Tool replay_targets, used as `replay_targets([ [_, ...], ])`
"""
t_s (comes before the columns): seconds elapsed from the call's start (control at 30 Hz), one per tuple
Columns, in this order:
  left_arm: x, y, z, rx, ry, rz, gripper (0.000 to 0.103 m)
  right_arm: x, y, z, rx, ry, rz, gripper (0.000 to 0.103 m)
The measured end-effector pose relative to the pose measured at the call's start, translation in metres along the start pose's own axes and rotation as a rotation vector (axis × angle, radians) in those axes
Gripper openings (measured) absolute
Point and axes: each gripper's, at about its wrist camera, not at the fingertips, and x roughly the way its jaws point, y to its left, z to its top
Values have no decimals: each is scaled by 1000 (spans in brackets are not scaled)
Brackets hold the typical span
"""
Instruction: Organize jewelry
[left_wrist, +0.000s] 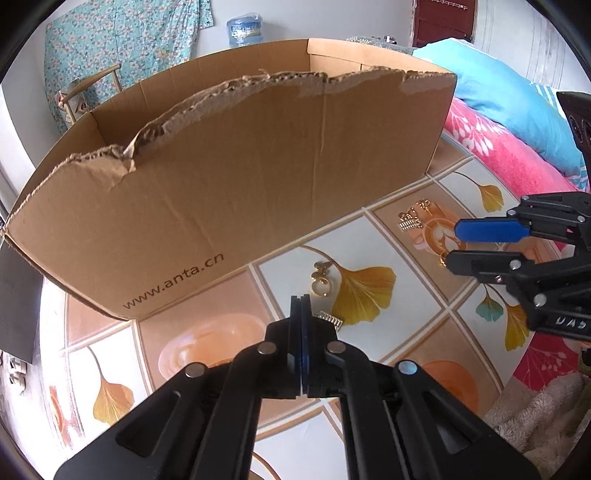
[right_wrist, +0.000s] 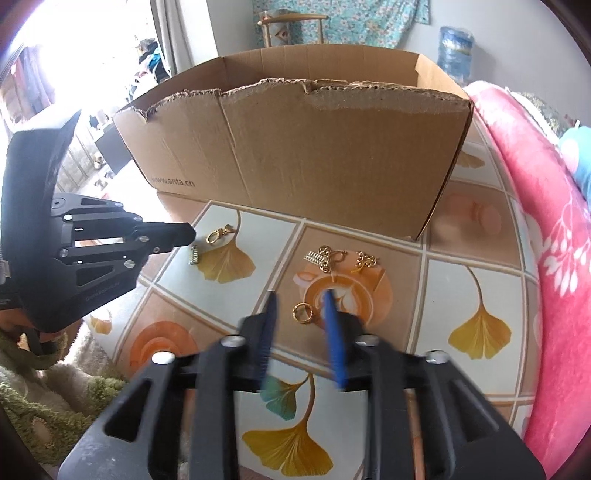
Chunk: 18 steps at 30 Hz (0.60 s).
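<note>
Hovering right gripper (right_wrist: 299, 295), fingers parted and empty, small gold ring (right_wrist: 303, 312) at six o'clock between them; left gripper (left_wrist: 300, 301) clenched, farther off.

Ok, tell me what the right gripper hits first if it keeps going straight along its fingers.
Most likely the small gold ring lying on the patterned tablecloth: it sits just ahead of the right gripper, between its open blue fingers. Depth is unclear, so the tips may meet the cloth beside it.
</note>
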Motion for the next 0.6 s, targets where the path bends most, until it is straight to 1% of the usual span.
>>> replay_targets([
  [0.07,0,2,-1,-11,3,-3,0,4,2,0,-12,13,-9,29],
  [0.13,0,4,-2,-23,7,-9,0,11,3,-1,-10,33,-13,24],
  [0.2,-1,7,-3,-35,9,-11,0,10,3,-1,-9,25,-24,22],
  [0.23,-1,8,-3,-41,10,-14,1,10,3,-1,-10,25,-32,13],
  [0.27,-2,9,-4,-44,8,-14,1,9,2,-2,-5,25,-31,10],
  [0.33,-4,10,-4,-47,3,-17,1,7,-3,-2,22,27,-8,10],
  [0.4,-5,12,-5,-52,2,-25,1,7,-4,-2,21,25,-8,10],
  [0.53,-7,15,-5,-68,-4,-66,1,4,-7,-3,28,23,-4,9],
  [0.6,-8,16,-4,-74,-8,-89,6,6,-8,-2,40,24,7,9],
])
